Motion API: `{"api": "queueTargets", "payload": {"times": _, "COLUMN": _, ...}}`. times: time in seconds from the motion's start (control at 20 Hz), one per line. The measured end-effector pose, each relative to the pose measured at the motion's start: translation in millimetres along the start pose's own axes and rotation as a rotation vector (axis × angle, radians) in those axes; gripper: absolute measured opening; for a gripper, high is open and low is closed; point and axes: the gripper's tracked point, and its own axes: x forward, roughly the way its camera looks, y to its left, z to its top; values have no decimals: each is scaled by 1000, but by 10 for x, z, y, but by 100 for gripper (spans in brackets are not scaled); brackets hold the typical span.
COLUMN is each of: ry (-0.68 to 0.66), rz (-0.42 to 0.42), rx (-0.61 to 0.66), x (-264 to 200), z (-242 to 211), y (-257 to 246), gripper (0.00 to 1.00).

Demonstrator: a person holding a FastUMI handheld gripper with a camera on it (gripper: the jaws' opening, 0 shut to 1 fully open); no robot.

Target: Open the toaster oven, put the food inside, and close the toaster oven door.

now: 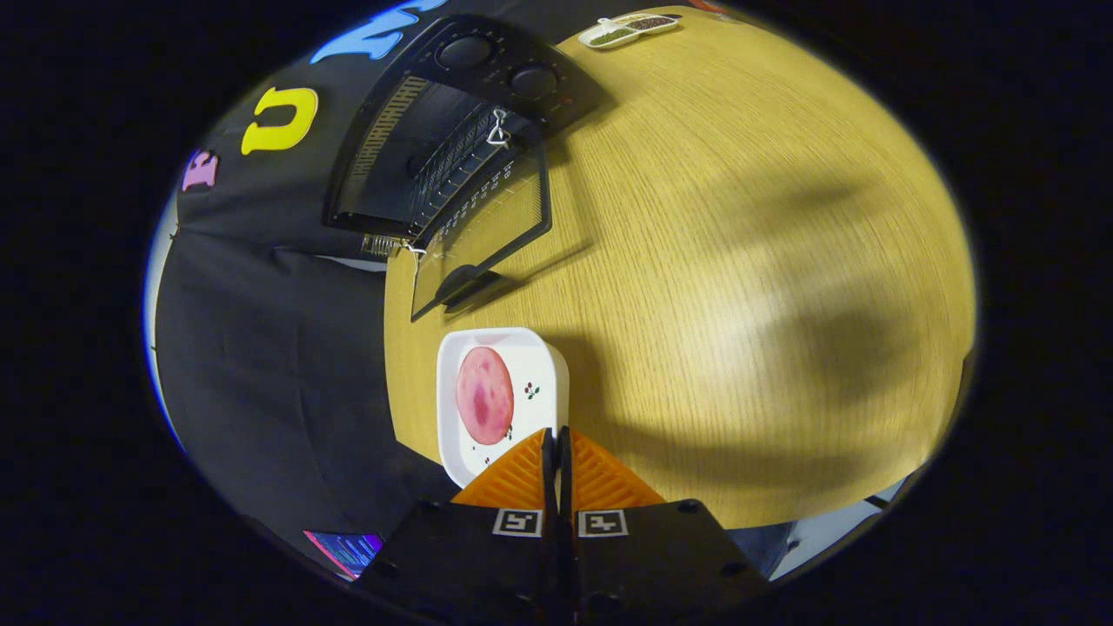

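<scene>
A white square plate [539, 365] carries a round pink slice of food [484, 394]. My gripper [555, 439] is shut on the plate's near rim, with both fingers pressed together over its edge. The plate hangs partly past the wooden table's [739, 261] side edge and casts a shadow on the wood, so it looks lifted. Beyond the plate stands the black toaster oven [409, 148], its glass door [487, 226] swung down open and the door handle [465, 283] closest to the plate. A wire rack [452, 161] is visible inside.
Two knobs [533, 81] sit on the oven's control panel. A small white dish with dark contents [630, 28] lies at the table's far end. Black cloth hangs beside the table, and a lit screen [343, 548] sits low next to my gripper body.
</scene>
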Motion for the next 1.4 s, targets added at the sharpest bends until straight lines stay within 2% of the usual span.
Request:
{"api": "queueTargets", "payload": {"times": 0.35, "ry": -180, "rz": 41, "rx": 103, "x": 101, "z": -7, "y": 532, "gripper": 1}}
{"api": "queueTargets", "payload": {"times": 0.9, "ry": -338, "rz": 96, "rx": 244, "x": 521, "z": -122, "y": 1309, "gripper": 1}}
{"api": "queueTargets", "payload": {"times": 1.4, "ry": -529, "rz": 66, "rx": 392, "x": 584, "z": 710, "y": 1419, "gripper": 1}}
